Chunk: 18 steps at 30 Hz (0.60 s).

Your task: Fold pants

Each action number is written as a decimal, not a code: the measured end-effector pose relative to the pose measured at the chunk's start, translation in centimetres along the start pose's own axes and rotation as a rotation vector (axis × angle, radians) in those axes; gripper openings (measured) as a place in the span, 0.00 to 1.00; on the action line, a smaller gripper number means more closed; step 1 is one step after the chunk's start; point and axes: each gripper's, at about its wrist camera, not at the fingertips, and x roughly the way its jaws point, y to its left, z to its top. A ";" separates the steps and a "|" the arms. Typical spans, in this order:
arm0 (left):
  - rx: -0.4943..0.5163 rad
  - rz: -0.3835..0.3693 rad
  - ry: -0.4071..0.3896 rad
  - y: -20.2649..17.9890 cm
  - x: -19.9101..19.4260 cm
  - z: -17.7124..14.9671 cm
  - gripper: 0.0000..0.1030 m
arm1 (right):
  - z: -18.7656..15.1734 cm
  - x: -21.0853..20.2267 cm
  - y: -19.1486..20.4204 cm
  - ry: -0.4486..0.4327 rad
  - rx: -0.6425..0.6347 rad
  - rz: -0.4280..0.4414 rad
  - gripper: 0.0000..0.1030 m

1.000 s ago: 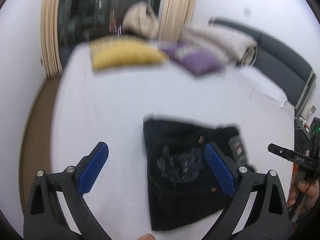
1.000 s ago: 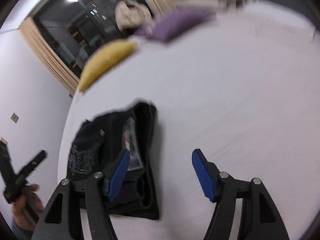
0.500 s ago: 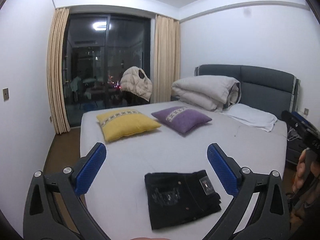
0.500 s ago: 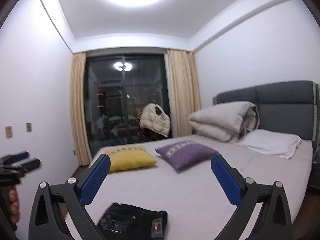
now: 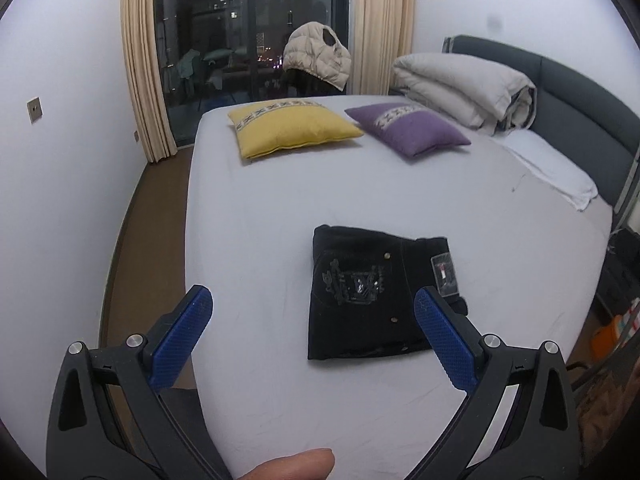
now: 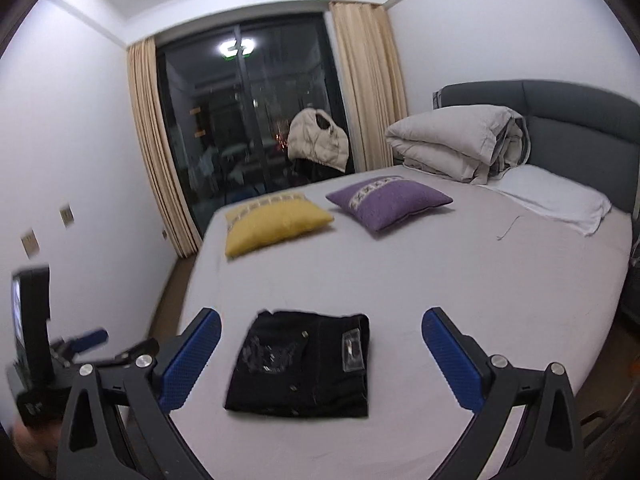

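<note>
Black denim pants [image 5: 372, 300], folded into a thick rectangle with a stitched emblem and metal rivets, lie flat on our smooth grey bed [image 5: 500, 280]. Our left gripper [image 5: 308, 336] and right gripper [image 6: 320, 354] hang above them, both released, textured blue pads spread wide and holding nothing.

No legible text anywhere; tag on folded pants [image 5: 372, 296] too small and blurred to read.

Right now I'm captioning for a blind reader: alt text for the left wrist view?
Black folded pants lie flat on a grey bed, beyond the left gripper with its jaws open and empty. Yellow and purple cushions sit farther back.
</note>
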 end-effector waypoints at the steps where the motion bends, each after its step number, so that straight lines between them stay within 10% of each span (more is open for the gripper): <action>1: 0.001 -0.003 0.008 -0.1 0.5 -0.1 1.00 | -0.3 0.6 0.2 0.018 -0.005 -0.012 1.00; 18: 0.001 0.002 0.108 -0.5 7.8 -1.1 1.00 | -2.1 5.5 0.4 0.181 0.030 -0.031 1.00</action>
